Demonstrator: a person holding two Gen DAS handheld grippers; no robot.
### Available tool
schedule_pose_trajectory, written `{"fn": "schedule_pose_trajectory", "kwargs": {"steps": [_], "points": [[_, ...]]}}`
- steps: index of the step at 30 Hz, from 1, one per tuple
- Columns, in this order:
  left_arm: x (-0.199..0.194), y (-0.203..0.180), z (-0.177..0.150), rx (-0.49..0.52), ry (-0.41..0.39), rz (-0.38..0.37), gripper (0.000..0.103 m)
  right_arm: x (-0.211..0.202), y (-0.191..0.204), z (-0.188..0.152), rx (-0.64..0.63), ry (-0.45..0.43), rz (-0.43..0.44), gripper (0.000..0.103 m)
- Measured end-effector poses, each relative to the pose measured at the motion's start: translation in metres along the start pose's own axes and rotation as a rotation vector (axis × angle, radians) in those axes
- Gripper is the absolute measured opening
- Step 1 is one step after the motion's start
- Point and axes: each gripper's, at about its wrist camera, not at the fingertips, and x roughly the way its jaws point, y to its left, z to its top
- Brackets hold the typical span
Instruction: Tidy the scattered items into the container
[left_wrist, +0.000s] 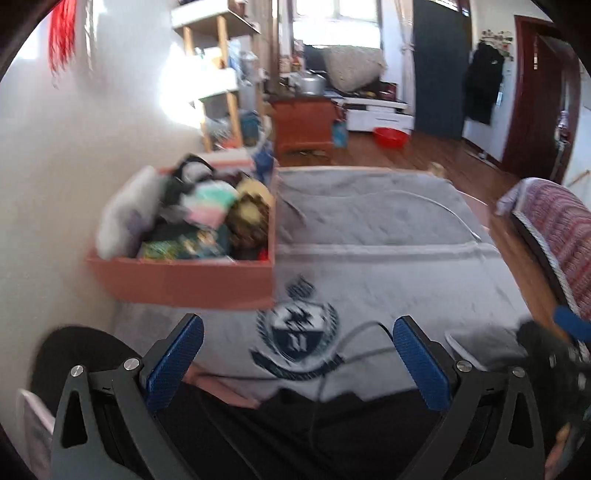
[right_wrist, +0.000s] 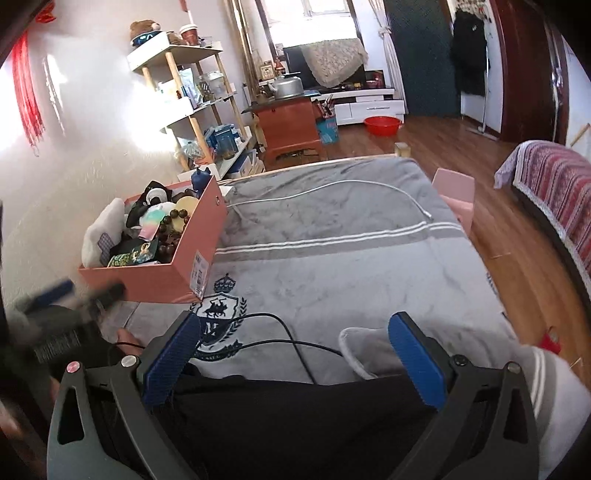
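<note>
At the left edge of the bed (right_wrist: 332, 258), against the wall, your pink box (right_wrist: 173, 277) sits packed with the gathered items (right_wrist: 155, 229). Your left hand-held gripper (left_wrist: 297, 354) hangs released and empty above the crest on the grey blanket (left_wrist: 388, 266). A white cable (right_wrist: 332, 186) lies across the bed's far end. Your right hand-held gripper (right_wrist: 295, 350) is also released, with nothing between its 2 blue pads (right_wrist: 413, 354), over the near edge.
</note>
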Motion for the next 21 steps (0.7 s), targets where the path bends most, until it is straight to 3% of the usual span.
{"fn": "schedule_pose_trajectory", "kwargs": {"steps": [3,8,12,21], "points": [[0.001,0.003,-0.012,0.004,-0.003,-0.074,0.103,0.010,0.008,-0.003,0.000,0.017,0.011,0.102],[0.003,0.018,-0.011,-0.061,-0.010,-0.094,0.103,0.024,0.019,-0.007,0.001,0.038,0.027,0.102],[0.011,0.031,-0.013,-0.137,0.016,-0.215,0.103,0.030,0.021,-0.009,-0.003,0.052,0.004,0.102],[0.019,0.040,-0.014,-0.156,0.027,-0.096,0.103,0.033,0.019,-0.010,-0.009,0.063,-0.019,0.102]]}}
